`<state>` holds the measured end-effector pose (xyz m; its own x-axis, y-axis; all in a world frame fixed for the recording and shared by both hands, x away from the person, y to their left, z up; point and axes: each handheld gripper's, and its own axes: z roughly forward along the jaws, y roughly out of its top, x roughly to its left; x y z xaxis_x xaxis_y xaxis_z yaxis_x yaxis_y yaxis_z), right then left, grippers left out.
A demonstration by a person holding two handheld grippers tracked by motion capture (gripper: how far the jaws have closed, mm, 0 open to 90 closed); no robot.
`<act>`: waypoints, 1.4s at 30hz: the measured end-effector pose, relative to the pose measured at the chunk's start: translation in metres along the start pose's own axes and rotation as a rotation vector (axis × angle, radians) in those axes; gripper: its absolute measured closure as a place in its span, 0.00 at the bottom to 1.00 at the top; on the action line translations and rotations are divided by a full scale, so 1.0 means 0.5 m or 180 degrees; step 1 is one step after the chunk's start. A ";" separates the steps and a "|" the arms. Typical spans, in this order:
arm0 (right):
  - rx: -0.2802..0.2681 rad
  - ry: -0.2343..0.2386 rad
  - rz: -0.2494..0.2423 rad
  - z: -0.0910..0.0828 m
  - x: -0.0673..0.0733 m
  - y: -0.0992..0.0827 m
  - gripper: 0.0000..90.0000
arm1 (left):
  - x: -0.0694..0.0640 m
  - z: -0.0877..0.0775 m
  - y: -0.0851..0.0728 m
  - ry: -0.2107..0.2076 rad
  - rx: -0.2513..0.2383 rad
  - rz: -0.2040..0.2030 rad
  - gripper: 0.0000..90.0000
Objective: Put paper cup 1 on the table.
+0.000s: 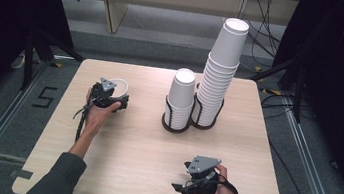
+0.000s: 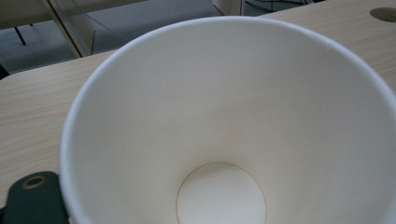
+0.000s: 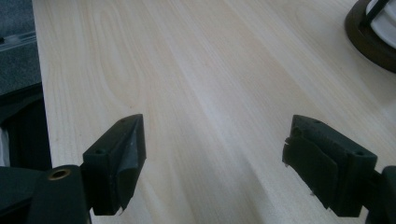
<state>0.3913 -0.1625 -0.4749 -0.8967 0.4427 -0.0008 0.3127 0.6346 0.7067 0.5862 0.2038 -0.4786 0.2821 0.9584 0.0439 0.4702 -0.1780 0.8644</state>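
A single white paper cup point(image 1: 120, 86) stands upright on the left part of the wooden table point(image 1: 143, 143). My left gripper point(image 1: 115, 100) is right at its near side, held in a hand. In the left gripper view I look down into the cup point(image 2: 224, 116), and one black finger point(image 2: 32, 200) shows outside its wall at the bottom left. The cup hides the pads, so their hold is unclear. My right gripper point(image 1: 185, 180) rests low near the table's front right. Its jaws stand wide apart over bare wood point(image 3: 212, 158) with nothing between them.
Two stacks of upturned white cups stand in black wire holders at the middle back: a short stack point(image 1: 180, 95) and a tall, leaning stack point(image 1: 219, 73). A holder's dark base point(image 3: 369, 39) shows at the upper right of the right gripper view.
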 end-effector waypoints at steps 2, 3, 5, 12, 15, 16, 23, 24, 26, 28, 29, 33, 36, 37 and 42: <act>0.0006 -0.0002 0.0004 0.000 0.000 0.000 0.23 | -0.001 -0.003 0.000 -0.0007 0.0035 -0.0017 0.14; 0.0010 0.0000 0.0001 0.001 0.000 0.000 0.23 | -0.001 -0.005 -0.001 -0.0012 0.0055 -0.0042 0.14; 0.0002 0.0015 0.0001 0.001 0.002 0.000 0.23 | -0.004 -0.007 -0.004 -0.0021 0.0047 -0.0054 0.15; -0.0017 -0.0008 -0.0086 -0.001 0.000 0.001 0.23 | -0.008 -0.007 -0.021 -0.0019 -0.0030 0.0075 0.14; -0.0011 0.0006 -0.0053 0.000 0.001 0.000 0.23 | -0.007 -0.010 -0.028 -0.0038 -0.0041 0.0054 0.15; -0.0007 0.0004 -0.0052 0.000 0.001 0.000 0.23 | -0.006 -0.011 -0.031 -0.0049 -0.0047 0.0040 0.15; 0.0001 0.0006 -0.0078 0.002 0.001 0.000 0.23 | -0.005 -0.017 -0.060 -0.0111 -0.0097 -0.0058 0.16; 0.0005 0.0015 -0.0078 0.001 0.000 0.000 0.23 | -0.004 -0.020 -0.064 -0.0125 -0.0110 -0.0069 0.16; 0.0002 0.0000 -0.0049 0.000 0.001 0.000 0.23 | -0.002 -0.028 -0.068 -0.0157 -0.0141 -0.0069 0.16; 0.0006 -0.0007 -0.0018 -0.001 0.001 -0.001 0.23 | -0.001 -0.038 -0.071 -0.0171 -0.0138 -0.0068 0.16; 0.0004 -0.0012 0.0003 -0.002 0.002 -0.001 0.23 | -0.003 -0.043 -0.073 -0.0173 -0.0151 -0.0095 0.16; -0.0004 -0.0029 -0.0012 -0.002 0.000 0.000 0.23 | -0.008 -0.073 -0.077 -0.0214 -0.0161 -0.0121 0.16; -0.0008 -0.0030 0.0015 -0.004 -0.001 0.000 0.23 | -0.013 -0.093 -0.077 -0.0270 -0.0200 -0.0124 0.16; -0.0009 -0.0032 0.0016 -0.004 -0.001 0.000 0.23 | -0.014 -0.098 -0.078 -0.0280 -0.0211 -0.0125 0.16; -0.0008 -0.0030 0.0021 -0.002 0.001 0.001 0.23 | -0.018 -0.125 -0.081 -0.0270 -0.0224 -0.0102 0.16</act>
<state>0.3905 -0.1627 -0.4738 -0.8916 0.4528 -0.0029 0.3177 0.6302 0.7085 0.5120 0.2163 -0.4827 0.3390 0.9405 -0.0243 0.4210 -0.1286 0.8979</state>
